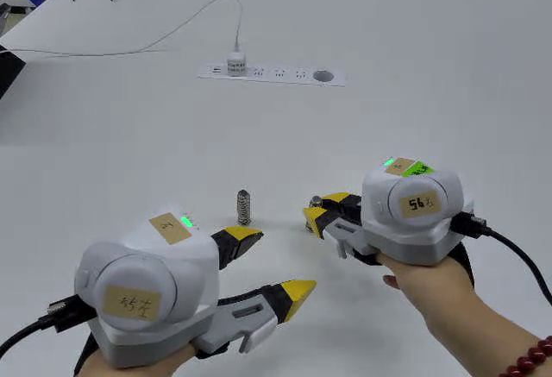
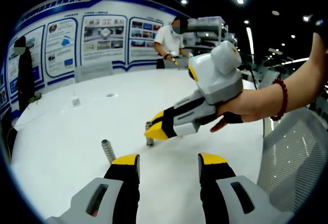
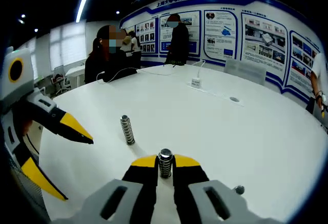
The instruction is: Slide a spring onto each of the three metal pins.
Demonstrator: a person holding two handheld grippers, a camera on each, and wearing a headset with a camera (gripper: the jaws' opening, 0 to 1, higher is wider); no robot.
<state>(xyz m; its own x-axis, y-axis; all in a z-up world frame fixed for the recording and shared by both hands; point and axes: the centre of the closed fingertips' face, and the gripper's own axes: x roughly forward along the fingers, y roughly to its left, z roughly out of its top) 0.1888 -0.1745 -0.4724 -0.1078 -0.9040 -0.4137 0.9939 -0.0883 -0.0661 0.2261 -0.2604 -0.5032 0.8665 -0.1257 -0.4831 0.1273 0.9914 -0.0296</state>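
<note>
1. Right gripper (image 3: pixel 165 165): jaws pressed together on an upright spring (image 3: pixel 164 158), low at the table (image 1: pixel 388 40). Only its capped top shows above the yellow tips. Whether a pin runs through it I cannot tell
2. Left gripper (image 1: pixel 272 263): spread wide, holding nothing. One tip is near the second spring (image 1: pixel 243 207), which stands upright on its own between the two grippers
3. Small metal piece (image 3: pixel 238 188) lies on the table just beside the right gripper's jaws. Too small to identify, possibly a bare pin
4. Risk: the pinch appears to be on coils, not solid metal. Too hard a squeeze may bow the spring or shoot it out sideways, and it would likely roll far on this smooth top
5. Risk: the second spring looks tall for its narrow base. A careless swing of the left gripper's open jaw, close as it is, would probably tip it over
6. Risk: a release off the vertical could topple the held spring, which might then knock the small metal piece away
7. Judgement: one set looks finished, one is in hand, and the third is not yet started
</note>
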